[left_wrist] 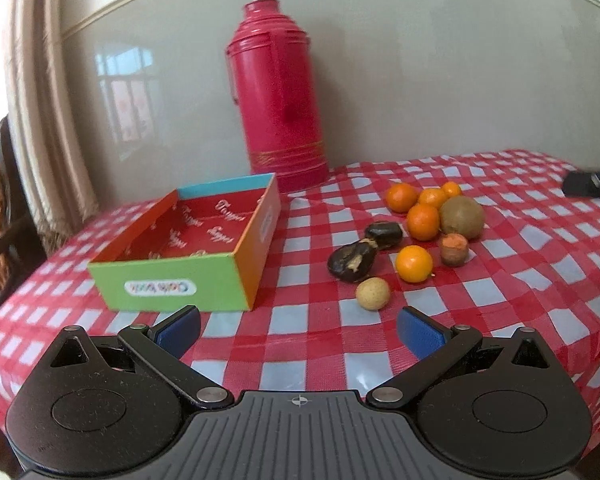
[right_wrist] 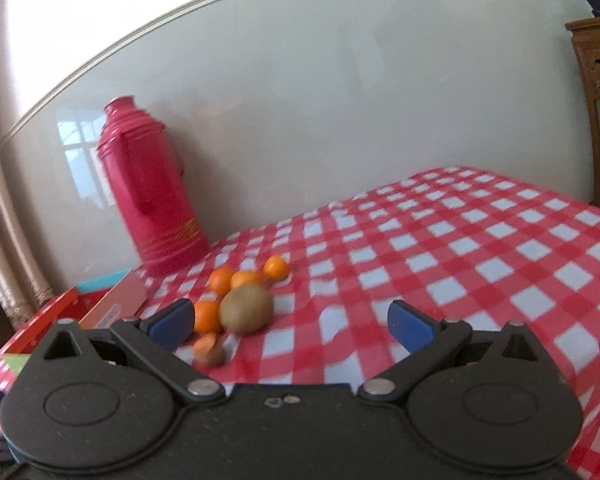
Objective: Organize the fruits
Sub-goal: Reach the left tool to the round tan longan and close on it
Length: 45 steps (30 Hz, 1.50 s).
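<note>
Both the left gripper [left_wrist: 299,326] and right gripper [right_wrist: 290,322] had jaws spread wide, holding nothing. Fruits [left_wrist: 422,222] lay right of the box [left_wrist: 188,276] on the desk [left_wrist: 500,288].

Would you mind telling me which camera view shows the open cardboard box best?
The left wrist view: the open cardboard box sits whole there, empty red interior and green front visible. The right wrist view catches only its corner at the left edge, partly behind the right gripper.

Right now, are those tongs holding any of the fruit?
No. Both the left tongs and right tongs are open and empty; the fruit lies on the tablecloth.
</note>
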Each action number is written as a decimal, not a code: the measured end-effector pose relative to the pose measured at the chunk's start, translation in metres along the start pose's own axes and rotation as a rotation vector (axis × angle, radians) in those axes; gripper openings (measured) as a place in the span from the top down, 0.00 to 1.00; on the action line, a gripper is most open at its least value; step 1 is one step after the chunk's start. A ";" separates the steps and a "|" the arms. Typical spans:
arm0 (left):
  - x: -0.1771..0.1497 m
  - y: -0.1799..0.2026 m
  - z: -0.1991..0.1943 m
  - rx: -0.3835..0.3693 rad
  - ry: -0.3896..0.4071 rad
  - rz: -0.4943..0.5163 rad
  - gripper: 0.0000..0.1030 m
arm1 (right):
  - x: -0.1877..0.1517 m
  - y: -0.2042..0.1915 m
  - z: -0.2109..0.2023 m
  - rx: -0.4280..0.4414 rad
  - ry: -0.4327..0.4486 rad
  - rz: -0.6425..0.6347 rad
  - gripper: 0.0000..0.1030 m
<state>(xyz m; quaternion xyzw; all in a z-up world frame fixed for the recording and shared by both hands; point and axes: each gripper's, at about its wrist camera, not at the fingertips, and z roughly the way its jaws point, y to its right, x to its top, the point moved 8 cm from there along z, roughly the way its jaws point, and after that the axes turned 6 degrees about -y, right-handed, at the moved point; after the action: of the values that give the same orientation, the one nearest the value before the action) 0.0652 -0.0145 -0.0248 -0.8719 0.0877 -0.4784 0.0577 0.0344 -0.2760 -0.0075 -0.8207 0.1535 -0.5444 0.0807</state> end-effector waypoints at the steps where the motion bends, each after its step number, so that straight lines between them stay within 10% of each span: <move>1: 0.003 0.004 0.001 -0.007 -0.001 0.016 0.00 | 0.002 0.003 0.003 -0.006 0.011 0.009 0.05; 13: 0.025 0.034 0.036 -0.056 -0.010 0.087 0.01 | -0.004 0.038 0.008 -0.043 0.019 0.128 0.05; 15: 0.025 0.036 0.043 -0.069 -0.025 0.082 0.24 | -0.004 0.041 0.008 -0.044 0.022 0.139 0.05; 22: 0.021 0.040 0.057 -0.091 -0.061 0.043 0.36 | -0.007 0.033 0.014 -0.022 0.001 0.149 0.05; 30: 0.016 0.048 0.066 -0.114 -0.098 0.060 0.75 | -0.009 0.022 0.019 -0.012 -0.014 0.117 0.05; 45: 0.015 0.057 0.065 -0.121 -0.098 0.084 0.74 | -0.010 0.023 0.021 -0.010 -0.024 0.121 0.05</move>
<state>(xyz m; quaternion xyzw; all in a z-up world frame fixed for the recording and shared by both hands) 0.1224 -0.0720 -0.0582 -0.8917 0.1501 -0.4261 0.0291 0.0464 -0.2947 -0.0317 -0.8170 0.2044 -0.5277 0.1112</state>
